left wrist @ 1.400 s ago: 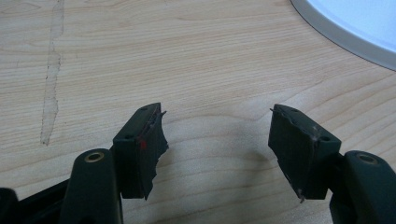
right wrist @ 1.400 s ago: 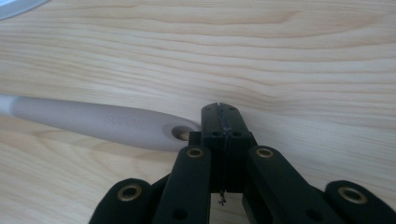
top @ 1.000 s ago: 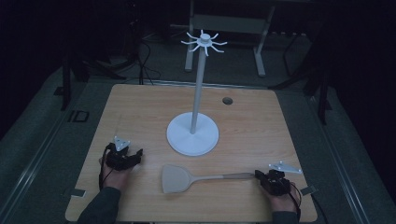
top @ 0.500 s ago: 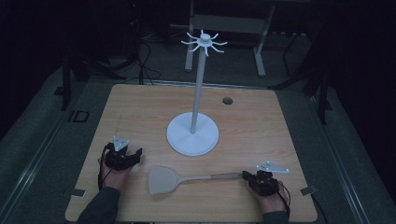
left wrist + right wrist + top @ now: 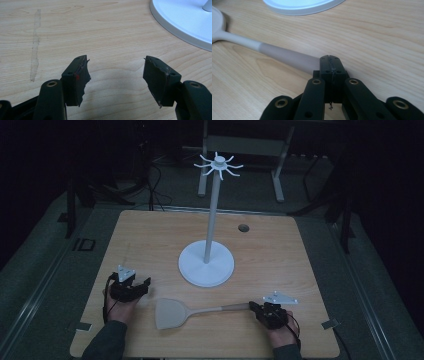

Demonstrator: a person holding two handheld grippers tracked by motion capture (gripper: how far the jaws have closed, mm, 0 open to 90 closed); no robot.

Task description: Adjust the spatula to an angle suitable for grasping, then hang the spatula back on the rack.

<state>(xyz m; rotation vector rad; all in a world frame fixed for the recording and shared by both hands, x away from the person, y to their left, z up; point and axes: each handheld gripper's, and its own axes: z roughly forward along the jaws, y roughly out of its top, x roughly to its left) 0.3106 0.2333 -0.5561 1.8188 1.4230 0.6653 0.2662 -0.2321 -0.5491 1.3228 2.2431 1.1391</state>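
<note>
On the wooden bench point(image 5: 150, 235) lie and stand just two loose things: one pale spatula point(image 5: 172, 312) and one white stand point(image 5: 206, 265) with a round base, a single upright pole and a crown of hooks at the top. The hooks look like eight or so, but they are too small to count surely. Readable writing is scarce: a mark that looks like "ID" point(image 5: 83, 244) sits on the grey floor just off the bench's left edge, and nothing on the spatula, the stand or either tool can be read. One small dark round hole point(image 5: 243, 227) shows in the bench top near its far edge, and a small grey tab sits at each near corner, two in all.

Two tools are in play, one per hand. The left hand-held gripper point(image 5: 145, 285) rests near the bench's left front, its jaws standing wide apart with bare wood between them, holding nothing; its own view shows the stand's base off to the upper right, well clear of the pads point(image 5: 156, 80). The right hand-held gripper point(image 5: 252, 307) lies at the right front with its jaws pressed fully together, tip against the end of the spatula's handle. From its own view the handle runs away to the left, just beside the closed tip point(image 5: 330, 62); whether the handle's end is pinched between the pads cannot be told.

The spatula lies flat near the front edge, between the two tools, blade towards the left hand, and just in front of the stand's base without touching it.
</note>
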